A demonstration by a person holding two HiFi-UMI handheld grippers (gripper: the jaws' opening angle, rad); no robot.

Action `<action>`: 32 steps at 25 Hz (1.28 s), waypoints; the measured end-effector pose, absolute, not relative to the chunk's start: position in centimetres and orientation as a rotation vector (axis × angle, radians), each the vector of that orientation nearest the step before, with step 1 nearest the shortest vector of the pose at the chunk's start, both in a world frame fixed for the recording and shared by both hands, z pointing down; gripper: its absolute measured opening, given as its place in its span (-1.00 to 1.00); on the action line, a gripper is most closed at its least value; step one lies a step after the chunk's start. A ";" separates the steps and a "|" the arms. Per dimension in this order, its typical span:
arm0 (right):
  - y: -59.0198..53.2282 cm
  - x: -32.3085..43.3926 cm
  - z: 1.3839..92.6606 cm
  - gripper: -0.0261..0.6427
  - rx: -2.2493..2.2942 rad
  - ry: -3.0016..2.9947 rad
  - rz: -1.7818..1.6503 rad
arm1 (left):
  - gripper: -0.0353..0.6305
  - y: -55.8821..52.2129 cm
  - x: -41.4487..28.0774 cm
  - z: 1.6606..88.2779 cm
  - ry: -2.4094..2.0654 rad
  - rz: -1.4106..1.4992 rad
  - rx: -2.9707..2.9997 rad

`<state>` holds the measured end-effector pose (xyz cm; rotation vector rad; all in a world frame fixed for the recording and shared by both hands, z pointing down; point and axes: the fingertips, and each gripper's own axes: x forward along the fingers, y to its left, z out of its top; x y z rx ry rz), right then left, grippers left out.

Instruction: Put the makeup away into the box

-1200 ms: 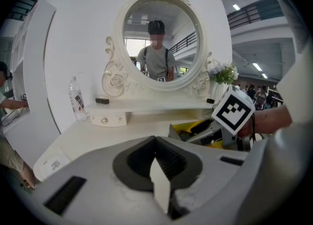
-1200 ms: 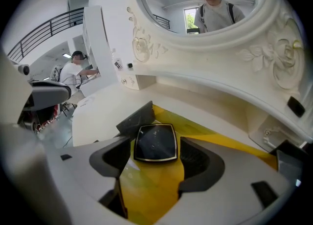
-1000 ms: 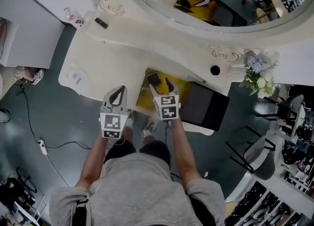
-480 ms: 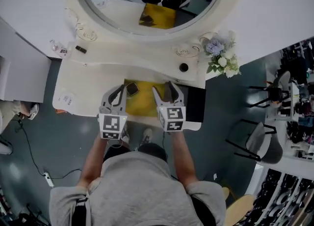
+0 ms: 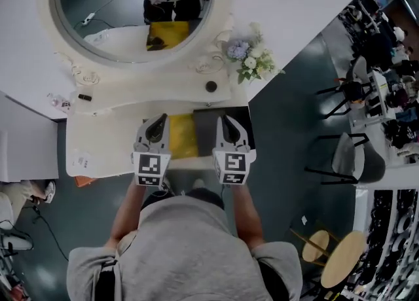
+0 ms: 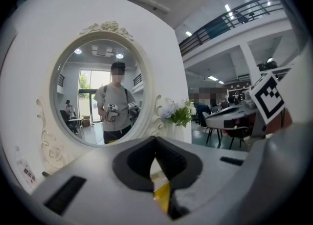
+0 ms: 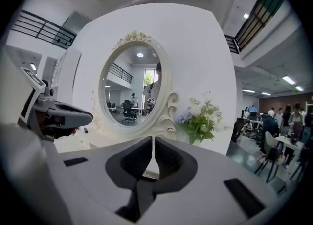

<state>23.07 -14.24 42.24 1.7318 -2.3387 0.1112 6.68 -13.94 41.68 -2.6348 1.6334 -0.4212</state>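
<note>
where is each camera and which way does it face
head view: on the person's head, looking steeply down at the vanity table; arms, left gripper and right gripper show.
left gripper view: rides that gripper, faces the mirror; its shut jaws show.
right gripper view: rides that gripper, faces the mirror; jaws just closed on nothing.
both gripper views share mirror and flowers.
</note>
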 end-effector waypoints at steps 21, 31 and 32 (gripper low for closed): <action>-14.6 18.6 43.2 -0.86 1.505 -2.497 0.113 | -0.88 -13.1 5.1 41.8 1.762 -0.468 -2.533; -13.2 7.9 43.6 -0.87 0.979 -2.751 0.023 | -0.88 -6.8 -4.1 42.3 2.261 -0.476 -2.162; -12.9 6.7 43.6 -0.86 0.928 -2.769 0.020 | -0.88 -5.9 -5.3 42.3 2.308 -0.477 -2.119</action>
